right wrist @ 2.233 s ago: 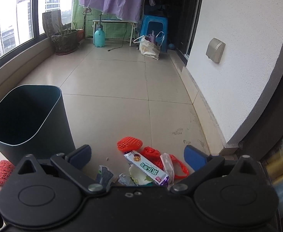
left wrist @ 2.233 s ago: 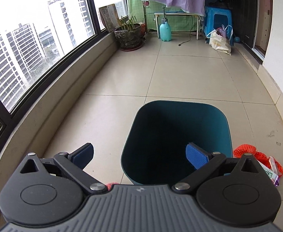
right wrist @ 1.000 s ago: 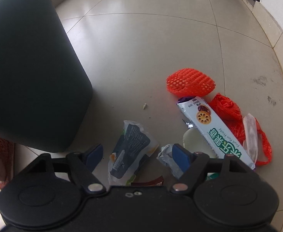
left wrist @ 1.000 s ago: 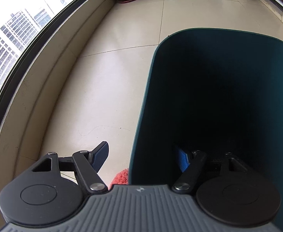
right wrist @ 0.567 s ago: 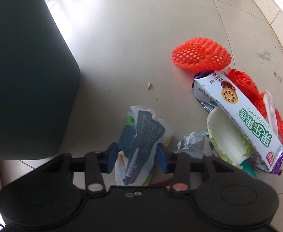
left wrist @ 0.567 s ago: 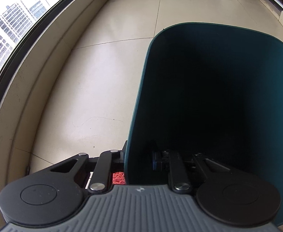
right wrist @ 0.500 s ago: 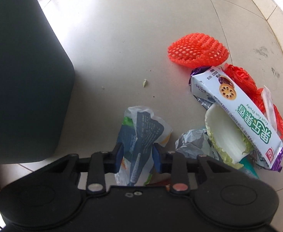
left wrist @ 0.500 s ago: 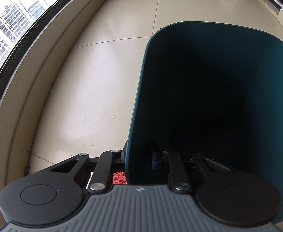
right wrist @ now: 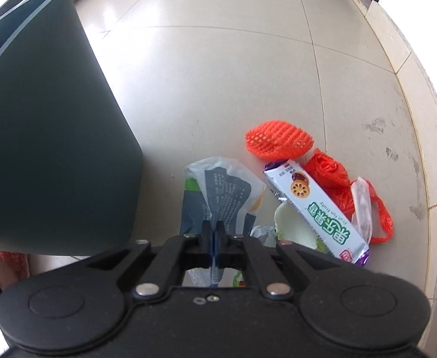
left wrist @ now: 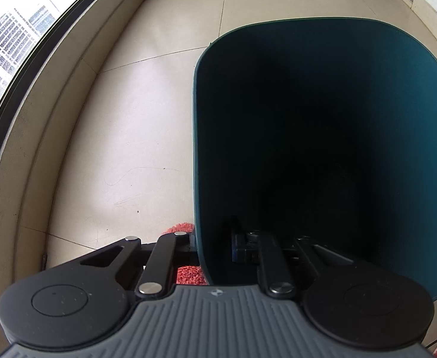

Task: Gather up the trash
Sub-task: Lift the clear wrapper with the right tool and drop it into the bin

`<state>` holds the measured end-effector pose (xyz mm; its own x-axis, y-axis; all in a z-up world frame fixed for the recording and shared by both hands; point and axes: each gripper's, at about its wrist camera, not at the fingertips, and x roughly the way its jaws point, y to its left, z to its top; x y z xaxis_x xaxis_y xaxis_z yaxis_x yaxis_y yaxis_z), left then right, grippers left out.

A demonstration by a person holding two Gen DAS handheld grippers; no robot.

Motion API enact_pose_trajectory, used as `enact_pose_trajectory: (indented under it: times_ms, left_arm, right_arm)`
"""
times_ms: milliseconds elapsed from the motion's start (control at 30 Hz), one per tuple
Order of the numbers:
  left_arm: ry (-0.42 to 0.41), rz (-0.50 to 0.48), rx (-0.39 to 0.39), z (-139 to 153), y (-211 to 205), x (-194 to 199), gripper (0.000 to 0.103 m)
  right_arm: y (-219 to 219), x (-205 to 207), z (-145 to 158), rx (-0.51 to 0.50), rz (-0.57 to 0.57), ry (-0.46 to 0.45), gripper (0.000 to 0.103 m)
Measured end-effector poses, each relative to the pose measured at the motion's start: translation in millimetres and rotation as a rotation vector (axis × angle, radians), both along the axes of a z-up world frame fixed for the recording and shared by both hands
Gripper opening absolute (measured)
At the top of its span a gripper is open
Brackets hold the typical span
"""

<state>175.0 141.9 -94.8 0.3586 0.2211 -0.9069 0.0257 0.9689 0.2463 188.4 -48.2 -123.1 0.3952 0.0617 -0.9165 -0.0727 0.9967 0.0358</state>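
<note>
A dark teal bin point(left wrist: 322, 137) fills the left wrist view. My left gripper point(left wrist: 214, 238) straddles its near wall, one finger outside and one inside; the jaws are closing, pads pressed on that wall. In the right wrist view the bin point(right wrist: 54, 149) stands at the left. My right gripper point(right wrist: 213, 229) has its jaws closing flat on a grey and white snack wrapper point(right wrist: 224, 188), which hangs lifted off the floor. On the tiles to the right lie an orange foam net point(right wrist: 278, 144), a white biscuit pack point(right wrist: 317, 208), an orange mesh bag point(right wrist: 331, 176) and a cabbage leaf point(right wrist: 293, 229).
A raised ledge point(left wrist: 39, 149) under the window runs along the left. A low wall base point(right wrist: 427, 119) borders the floor on the right. A red slipper point(left wrist: 188, 274) lies beside the bin. A scrap of crumpled foil point(right wrist: 263, 232) sits near the leaf.
Both grippers went from open to shut: the left onto the bin's near wall, the right onto the snack wrapper. The right gripper then rose with the wrapper.
</note>
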Motion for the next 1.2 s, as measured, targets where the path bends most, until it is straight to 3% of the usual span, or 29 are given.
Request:
enact_pose_trajectory:
  times_ms: [300,467,633,800,1033,1200]
  left_arm:
    - [0.046,0.038,-0.01,2,1,8,0.015]
    - [0.033,0.045,-0.005,-5,4,15,0.015]
    - [0.013,0.044,-0.013,-1,8,8,0.014]
    - [-0.021,0.041,-0.041,11,9,4,0.014]
    - [-0.016,0.034,-0.055,0,16,1,0.013]
    - [-0.009,0.031,-0.081,12,13,-1,0.013]
  right_arm:
    - [25,-8,135,0.089,0.111,-0.189,0.0]
    - [66,-8,161,0.133,0.204,-0.228,0.001]
    - [105,9,142,0.151,0.245,-0.178,0.001]
    - [147,31,101,0.098,0.283,-0.099,0.001]
    - [178,54,43,0.012,0.294,-0.011,0.001]
    - [178,76,18,-0.001,0.289,0.039,0.001]
